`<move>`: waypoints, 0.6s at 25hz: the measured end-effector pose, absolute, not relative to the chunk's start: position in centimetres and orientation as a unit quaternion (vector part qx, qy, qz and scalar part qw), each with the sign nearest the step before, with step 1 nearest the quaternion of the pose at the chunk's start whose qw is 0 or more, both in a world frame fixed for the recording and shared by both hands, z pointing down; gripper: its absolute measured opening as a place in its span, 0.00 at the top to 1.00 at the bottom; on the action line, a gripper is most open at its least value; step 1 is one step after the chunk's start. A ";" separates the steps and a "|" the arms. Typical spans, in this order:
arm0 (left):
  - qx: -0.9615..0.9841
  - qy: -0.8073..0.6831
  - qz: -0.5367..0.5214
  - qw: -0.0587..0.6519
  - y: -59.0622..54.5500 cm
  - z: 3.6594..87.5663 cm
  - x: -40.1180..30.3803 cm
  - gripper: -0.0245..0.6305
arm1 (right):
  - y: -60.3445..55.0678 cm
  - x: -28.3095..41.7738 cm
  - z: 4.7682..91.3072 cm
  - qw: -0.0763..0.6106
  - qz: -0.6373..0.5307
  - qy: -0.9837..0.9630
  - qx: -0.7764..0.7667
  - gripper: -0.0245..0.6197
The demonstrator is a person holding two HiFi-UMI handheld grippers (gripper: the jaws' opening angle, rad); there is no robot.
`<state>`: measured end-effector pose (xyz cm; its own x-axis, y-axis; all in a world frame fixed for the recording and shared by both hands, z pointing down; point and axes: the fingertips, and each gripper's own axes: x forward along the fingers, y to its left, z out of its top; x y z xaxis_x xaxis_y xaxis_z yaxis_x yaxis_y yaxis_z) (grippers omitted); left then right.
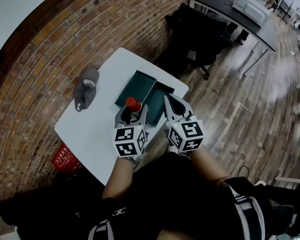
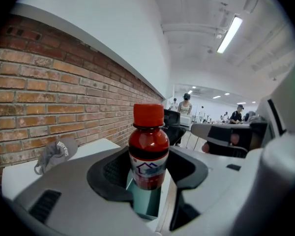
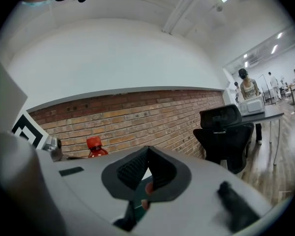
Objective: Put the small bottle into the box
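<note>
A small bottle (image 1: 133,104) with a red cap, dark red contents and a white label stands upright between the jaws of my left gripper (image 1: 132,110), which is shut on its body (image 2: 148,151). It hangs just above the near edge of the dark green box (image 1: 140,84), whose teal surface (image 2: 147,203) shows right beneath it. The box lies open on the white table (image 1: 90,124). My right gripper (image 1: 167,100) hovers just right of the bottle over the box, its jaws shut with nothing in them (image 3: 146,151). Its camera sees the bottle (image 3: 95,149) to the left.
A grey cap (image 1: 86,88) lies on the table's left part, beside the brick wall (image 1: 50,49). A red object (image 1: 65,159) sits on the floor by the table's near-left corner. A black office chair (image 1: 195,34) and a dark desk (image 1: 240,14) stand beyond the table.
</note>
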<state>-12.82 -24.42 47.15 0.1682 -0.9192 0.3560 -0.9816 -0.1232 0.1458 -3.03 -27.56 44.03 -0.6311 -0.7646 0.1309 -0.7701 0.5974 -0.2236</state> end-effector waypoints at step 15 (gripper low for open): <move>0.710 -0.620 0.217 0.255 -32.3 56.0 -8.2 0.62 | -36.9 1.8 48.9 0.060 0.160 -0.905 0.388 0.92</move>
<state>-8.25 -32.31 55.95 0.1375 -0.7689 0.6244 -0.9905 -0.1010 0.0938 1.78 -36.88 48.92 -0.6910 -0.6839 0.2339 -0.7227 0.6471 -0.2429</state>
